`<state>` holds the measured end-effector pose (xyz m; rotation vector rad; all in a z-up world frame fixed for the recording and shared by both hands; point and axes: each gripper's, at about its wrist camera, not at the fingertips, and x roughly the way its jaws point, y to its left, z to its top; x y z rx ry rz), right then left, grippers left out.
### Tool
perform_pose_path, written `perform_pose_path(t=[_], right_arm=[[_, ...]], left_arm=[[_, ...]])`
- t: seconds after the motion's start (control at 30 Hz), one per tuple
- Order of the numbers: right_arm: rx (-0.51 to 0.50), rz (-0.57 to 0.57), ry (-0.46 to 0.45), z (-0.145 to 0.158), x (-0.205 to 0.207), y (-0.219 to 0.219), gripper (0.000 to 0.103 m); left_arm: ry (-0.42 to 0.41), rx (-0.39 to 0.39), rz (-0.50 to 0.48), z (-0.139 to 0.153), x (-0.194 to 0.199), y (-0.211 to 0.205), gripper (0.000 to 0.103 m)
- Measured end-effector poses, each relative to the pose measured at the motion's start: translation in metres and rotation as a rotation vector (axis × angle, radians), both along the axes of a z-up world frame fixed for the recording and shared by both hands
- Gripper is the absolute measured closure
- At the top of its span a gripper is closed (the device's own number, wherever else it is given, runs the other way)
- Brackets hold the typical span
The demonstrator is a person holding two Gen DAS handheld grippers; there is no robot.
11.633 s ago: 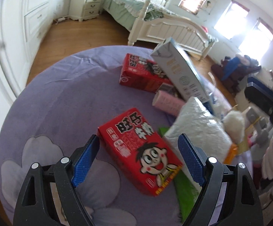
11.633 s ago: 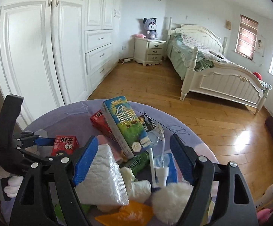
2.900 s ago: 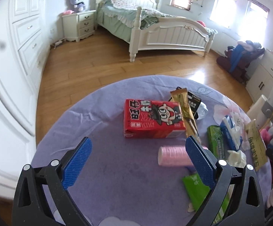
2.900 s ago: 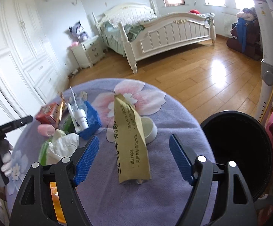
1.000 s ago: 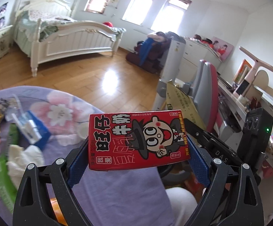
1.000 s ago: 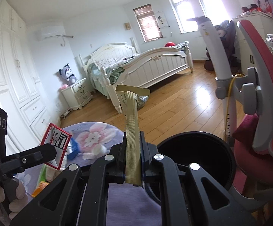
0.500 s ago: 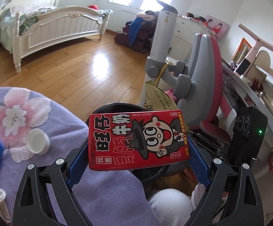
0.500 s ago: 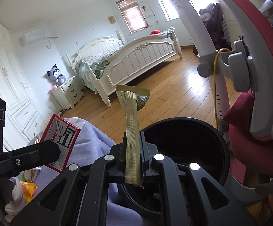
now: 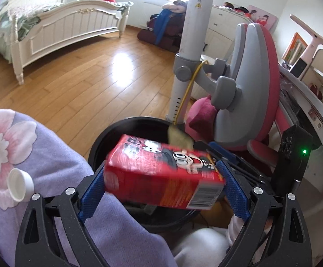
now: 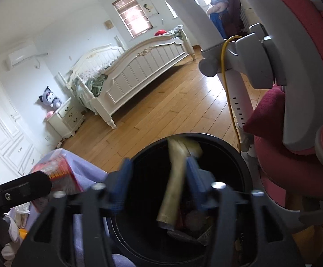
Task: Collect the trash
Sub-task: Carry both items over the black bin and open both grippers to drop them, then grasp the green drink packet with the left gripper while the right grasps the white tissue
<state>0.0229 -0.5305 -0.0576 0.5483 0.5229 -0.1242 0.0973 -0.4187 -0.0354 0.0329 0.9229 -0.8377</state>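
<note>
Black tongs (image 9: 163,187), blue ribbed pads (image 9: 232,191), silver screws

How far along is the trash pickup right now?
Some rubbish already lies in the black bin. In hand: the right gripper is opening above it, the gold wrapper dropping between its fingers, and the left gripper has the red carton between its fingers over the bin. Left: a white cap on the purple cloth.

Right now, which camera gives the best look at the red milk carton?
The left wrist view: the red milk carton fills the middle, tilted between the left gripper's blue pads above the black bin. The right wrist view shows only a blurred corner at its left edge.
</note>
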Motion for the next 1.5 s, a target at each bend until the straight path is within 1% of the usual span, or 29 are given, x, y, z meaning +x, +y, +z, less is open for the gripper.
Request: perform_pose_path(t=[0.1,0.23,0.3,0.47,0.5,0.57,0.67,0.73,0.87,0.9,1.03,1.13,1.17,1.2,1.23,1.3,1.33,1.4,1.43,1.5], right_arm=[[-0.006,0.008,-0.003,0.003,-0.004,0.004,0.039],[-0.006,0.032,-0.004,0.008,-0.007,0.016,0.039],[-0.007,0.051,-0.009,0.011,-0.008,0.025,0.039],[-0.039,0.084,-0.011,0.022,-0.013,0.053,0.039],[-0.045,0.085,-0.014,0.024,-0.015,0.056,0.039],[-0.065,0.090,-0.013,0.030,-0.022,0.062,0.039],[-0.073,0.091,-0.001,0.035,-0.028,0.068,0.039],[-0.074,0.101,0.004,0.039,-0.031,0.075,0.039],[-0.099,0.169,-0.003,0.051,-0.029,0.103,0.039],[-0.107,0.193,-0.010,0.055,-0.027,0.112,0.039],[-0.128,0.296,-0.022,0.066,-0.015,0.153,0.039],[-0.156,0.369,-0.015,0.070,-0.004,0.186,0.039],[-0.169,0.398,-0.006,0.071,0.000,0.198,0.039],[-0.177,0.421,0.000,0.071,0.003,0.207,0.039],[-0.185,0.450,0.008,0.071,0.006,0.217,0.039],[-0.203,0.493,0.024,0.072,0.009,0.236,0.039],[-0.219,0.510,0.034,0.073,0.011,0.245,0.039],[-0.243,0.538,0.054,0.073,0.016,0.259,0.039],[-0.247,0.552,0.062,0.074,0.017,0.264,0.039],[-0.252,0.576,0.080,0.073,0.023,0.276,0.039]], left_arm=[[-0.006,0.003,0.006,0.007,-0.007,0.007,0.011],[-0.037,-0.015,0.014,0.022,-0.023,0.025,0.011],[-0.059,-0.030,0.026,0.031,-0.031,0.039,0.005],[-0.067,-0.085,0.052,0.048,-0.039,0.064,0.005],[-0.073,-0.098,0.059,0.052,-0.042,0.073,0.005],[-0.081,-0.098,0.084,0.057,-0.047,0.089,0.005],[-0.076,-0.102,0.154,0.058,-0.052,0.128,0.005],[-0.071,-0.103,0.223,0.056,-0.056,0.165,0.005],[-0.075,-0.071,0.360,0.050,-0.065,0.235,0.005],[-0.071,-0.053,0.403,0.047,-0.067,0.256,0.005],[-0.043,0.030,0.497,0.028,-0.071,0.304,0.005],[0.024,0.071,0.537,0.010,-0.062,0.323,0.005],[0.035,0.085,0.544,0.005,-0.059,0.325,0.007],[0.045,0.104,0.553,-0.001,-0.056,0.328,0.012],[0.051,0.115,0.555,-0.005,-0.053,0.330,0.014],[0.070,0.146,0.557,-0.016,-0.048,0.333,0.024],[0.061,0.157,0.552,-0.020,-0.047,0.334,0.025],[0.026,0.190,0.545,-0.022,-0.049,0.333,0.038],[0.023,0.194,0.545,-0.024,-0.048,0.336,0.041],[0.029,0.178,0.534,-0.024,-0.047,0.344,0.049]])
